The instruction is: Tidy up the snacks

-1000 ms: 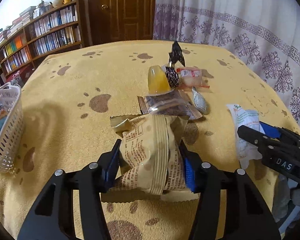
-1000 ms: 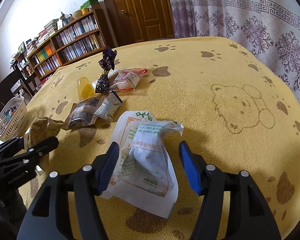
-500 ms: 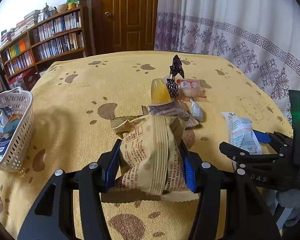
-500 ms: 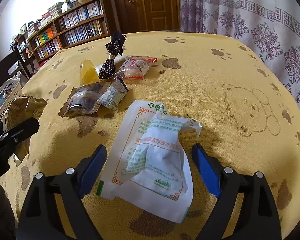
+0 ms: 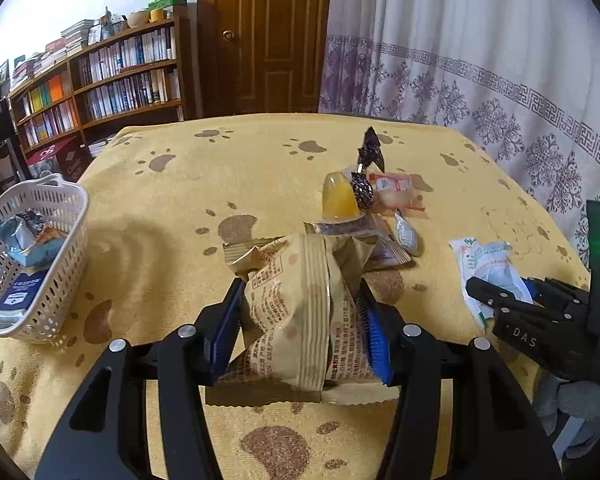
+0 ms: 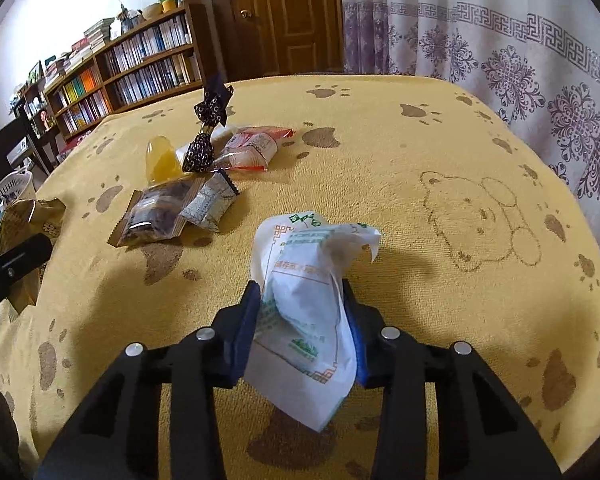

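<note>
Left hand-held gripper point(image 5: 300, 320): clenched on tan snack packet point(image 5: 304, 312), blue pads pressed into both crumpled sides, packet raised off yellow paw-print cloth point(image 5: 172, 248) over counter. Right hand-held gripper point(image 6: 302, 320): clamped on white packet with green print point(image 6: 308, 304), lower corner hanging free below the pads; same gripper visible in left wrist view at 3 o'clock.

White basket point(image 5: 66, 264) at 9 o'clock in left wrist view, near counter edge, already holding blue-wrapped snacks point(image 5: 24, 236). Still on cloth at 12 to 1 o'clock of left view: orange jelly cup point(image 5: 338, 200), dark twisted candy point(image 5: 366, 172), red-and-white packet point(image 5: 394, 188), clear packet of dark bits point(image 6: 156, 212), small silver packet point(image 6: 210, 204), all clustered close, some touching.

Step in hand, by judgement: both pick-ups made, carry to basket pending.

Next move, by judgement:
- swing left packet toward 9 o'clock, over basket rim, then release
- bring right packet across the whole counter to the same basket, well apart from it now
- pass above the cluster, not through it
- stagger the two drops, to avoid grippers meeting at the rim
- mind the loose hanging corner of the white packet; possible snag on the mesh wall
</note>
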A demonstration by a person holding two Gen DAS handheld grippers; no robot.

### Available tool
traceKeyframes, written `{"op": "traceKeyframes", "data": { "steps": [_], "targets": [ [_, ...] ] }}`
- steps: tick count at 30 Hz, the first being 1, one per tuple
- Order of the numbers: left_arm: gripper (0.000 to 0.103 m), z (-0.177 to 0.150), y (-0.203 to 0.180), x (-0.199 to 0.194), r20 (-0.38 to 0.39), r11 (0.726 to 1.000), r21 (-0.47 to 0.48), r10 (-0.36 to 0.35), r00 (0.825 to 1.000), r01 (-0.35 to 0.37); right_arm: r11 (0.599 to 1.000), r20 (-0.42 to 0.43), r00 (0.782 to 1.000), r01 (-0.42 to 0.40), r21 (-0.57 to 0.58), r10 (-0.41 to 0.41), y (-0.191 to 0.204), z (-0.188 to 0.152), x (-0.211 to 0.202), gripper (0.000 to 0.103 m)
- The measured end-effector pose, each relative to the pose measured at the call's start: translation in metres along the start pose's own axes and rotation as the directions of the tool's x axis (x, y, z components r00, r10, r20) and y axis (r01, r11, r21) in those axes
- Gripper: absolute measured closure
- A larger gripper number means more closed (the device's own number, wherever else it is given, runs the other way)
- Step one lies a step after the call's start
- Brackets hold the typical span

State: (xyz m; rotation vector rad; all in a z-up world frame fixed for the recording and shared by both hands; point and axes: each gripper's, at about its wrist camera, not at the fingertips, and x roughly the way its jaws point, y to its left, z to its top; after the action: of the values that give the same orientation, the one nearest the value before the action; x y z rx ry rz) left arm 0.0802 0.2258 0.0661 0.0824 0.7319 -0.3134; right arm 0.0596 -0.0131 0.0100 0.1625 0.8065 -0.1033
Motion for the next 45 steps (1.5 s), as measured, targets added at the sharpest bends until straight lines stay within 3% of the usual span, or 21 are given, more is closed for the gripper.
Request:
{"op": "traceKeyframes", "data": {
  "steps": [15,19,28,34,36,38,40,45],
  "targets": [
    [0.047,0.016,0.040,-0.035,0.094,0.996,-0.053,0.080,0.992,-0.076,1.000,0.001,1.000,-0.015,0.009,0.015,-0.001,0.000,0.000,0.065],
    [0.019,0.016,0.053,-0.023,0.045,0.991,-0.117,0.066,0.997,-0.060,1.000,0.000,1.000,-0.020,0.013,0.020,-0.001,0.000,0.001,0.064],
    [0.012,0.002,0.045,0.018,-0.095,0.987,-0.158,-0.030,0.995,0.015,1.000,-0.002,1.000,-0.025,0.017,0.025,-0.002,0.000,0.001,0.063],
    [0.012,-0.001,0.024,0.035,-0.122,0.994,-0.105,-0.030,0.992,0.017,1.000,-0.002,1.000,-0.025,0.016,0.025,-0.002,0.000,0.001,0.063],
    [0.021,-0.003,0.018,0.043,-0.134,0.997,-0.079,-0.013,0.991,0.002,1.000,-0.001,1.000,-0.026,0.017,0.026,-0.002,0.000,0.002,0.063],
    [0.046,-0.007,0.015,0.054,-0.162,0.998,-0.067,-0.029,0.986,0.018,1.000,-0.001,1.000,-0.026,0.017,0.026,-0.001,0.000,0.002,0.063],
    [0.050,-0.009,0.017,0.056,-0.175,0.997,-0.078,-0.039,0.984,0.026,1.000,-0.002,1.000,-0.027,0.017,0.027,-0.002,0.000,0.002,0.062],
    [0.053,-0.005,0.020,0.039,-0.110,0.998,-0.062,0.008,0.994,-0.015,0.999,-0.001,1.000,-0.027,0.017,0.027,-0.002,0.000,0.001,0.062]
  ]
}}
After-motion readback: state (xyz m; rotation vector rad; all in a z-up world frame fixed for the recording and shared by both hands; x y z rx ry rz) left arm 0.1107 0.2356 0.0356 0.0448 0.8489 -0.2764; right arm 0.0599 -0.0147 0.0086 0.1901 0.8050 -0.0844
